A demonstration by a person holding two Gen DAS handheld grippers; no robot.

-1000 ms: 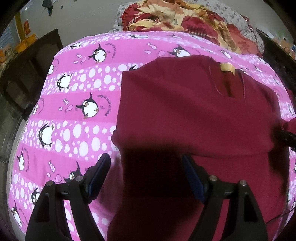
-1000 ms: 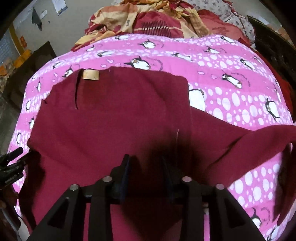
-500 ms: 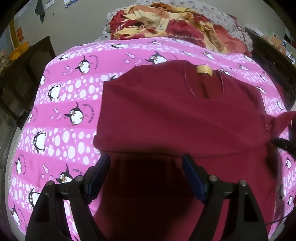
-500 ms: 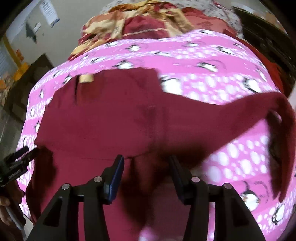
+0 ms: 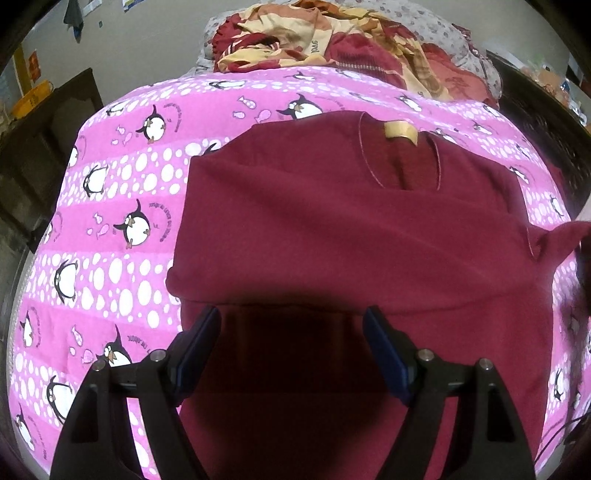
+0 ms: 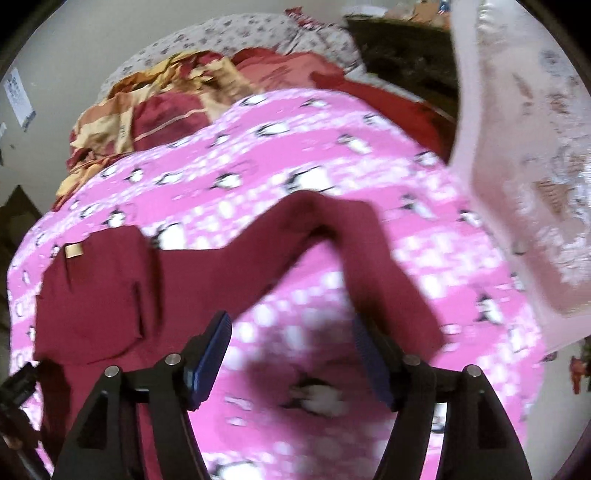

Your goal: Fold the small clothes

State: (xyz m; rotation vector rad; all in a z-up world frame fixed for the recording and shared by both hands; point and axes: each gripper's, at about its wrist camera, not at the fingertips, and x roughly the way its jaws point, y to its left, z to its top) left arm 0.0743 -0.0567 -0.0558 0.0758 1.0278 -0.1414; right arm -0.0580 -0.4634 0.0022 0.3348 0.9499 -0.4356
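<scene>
one soft maroon long-sleeved knit top (image 5: 332, 229) lies on the pink penguin-print quilt (image 5: 122, 177), hem folded up over the chest; the sleeve looks left to fold. left gripper (image 5: 291, 332) hangs wide open above the fold, empty. right gripper (image 6: 291, 350) is opening, only quilt between its jaws. right view alone shows the bent sleeve (image 6: 314, 236) spread out; left view shows the tan neck label (image 5: 400, 132) sharply.

Bed (image 5: 122, 192) takes up most of the room, covered with a pink penguin-print sheet. Crumpled red-and-yellow bedding (image 5: 332, 40) heaped at its far end, floral grey pillow (image 5: 436, 22) behind it. Plain beige wall (image 5: 155, 40) with papers pinned up. Dark wooden furniture (image 5: 55, 122) along the left side, yellow item on top. Pale pink curtain (image 6: 524, 155) hangs on the right. Dim indoor light.
</scene>
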